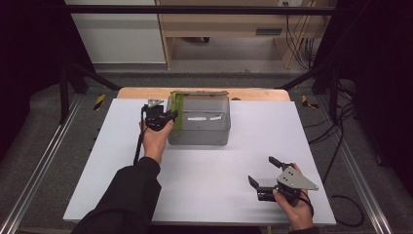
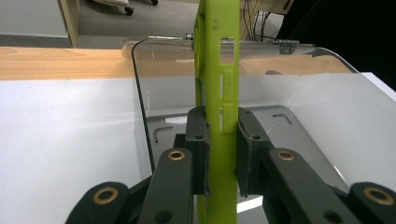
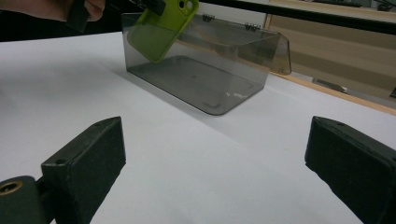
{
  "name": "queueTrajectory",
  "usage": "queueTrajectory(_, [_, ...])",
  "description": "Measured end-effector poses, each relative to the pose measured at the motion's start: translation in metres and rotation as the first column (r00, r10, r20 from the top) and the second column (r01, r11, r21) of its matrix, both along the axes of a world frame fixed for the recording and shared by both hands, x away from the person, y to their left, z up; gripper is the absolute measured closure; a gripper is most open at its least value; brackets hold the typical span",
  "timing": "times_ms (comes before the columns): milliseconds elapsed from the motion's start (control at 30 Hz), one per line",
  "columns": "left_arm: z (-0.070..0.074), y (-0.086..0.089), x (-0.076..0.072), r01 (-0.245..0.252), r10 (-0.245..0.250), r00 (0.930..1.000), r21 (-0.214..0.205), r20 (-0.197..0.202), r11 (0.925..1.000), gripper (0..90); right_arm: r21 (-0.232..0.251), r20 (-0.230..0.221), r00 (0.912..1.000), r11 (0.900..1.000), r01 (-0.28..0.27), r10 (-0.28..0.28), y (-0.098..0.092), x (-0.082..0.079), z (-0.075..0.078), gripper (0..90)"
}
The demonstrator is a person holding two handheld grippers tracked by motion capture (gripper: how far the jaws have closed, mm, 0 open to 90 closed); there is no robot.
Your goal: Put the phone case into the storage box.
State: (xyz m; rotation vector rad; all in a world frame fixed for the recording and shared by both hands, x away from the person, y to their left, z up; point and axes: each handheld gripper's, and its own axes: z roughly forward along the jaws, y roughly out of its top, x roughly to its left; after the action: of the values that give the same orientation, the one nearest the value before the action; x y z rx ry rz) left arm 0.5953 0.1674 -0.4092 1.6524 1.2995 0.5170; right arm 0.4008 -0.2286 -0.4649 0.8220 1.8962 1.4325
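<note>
Green phone case (image 2: 219, 93), lower end hidden between left gripper (image 2: 220, 154) fingers (image 2: 197, 140)

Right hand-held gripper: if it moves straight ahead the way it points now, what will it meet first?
Probably the smoky clear box. The right hand-held gripper has open jaws with only bare white table between them, and the box stands ahead, slightly left of centre. Depth is hard to judge.

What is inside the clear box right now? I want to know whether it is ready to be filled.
The green phone case, gripped by the left tongs, hangs partly inside the clear box. The box floor looks bare; the case covers a strip.
</note>
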Motion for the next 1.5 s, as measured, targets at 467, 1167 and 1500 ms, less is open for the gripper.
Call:
queueTrajectory(467, [-0.0020,0.0004,0.0022,-0.003,0.003,0.9996,-0.032,-0.027,0.9995,77.3,-0.003,-0.004,1.0000,1.0000,0.001,-0.001,0.0002,0.0002,0.0001,5.3])
queueTrajectory(1167, [-0.0009,-0.0002,0.0021,0.002,-0.004,0.9994,-0.035,-0.033,0.9994,77.3,-0.004,-0.004,1.0000,1.0000,-0.001,0.001,0.0006,0.0003,0.0001,5.2])
queueTrajectory(1500, [-0.0010,0.0021,0.0029,-0.007,0.005,0.9992,-0.035,-0.040,0.9994,77.3,-0.005,-0.005,1.0000,1.0000,0.001,-0.001,0.0007,0.0004,0.0000,5.3])
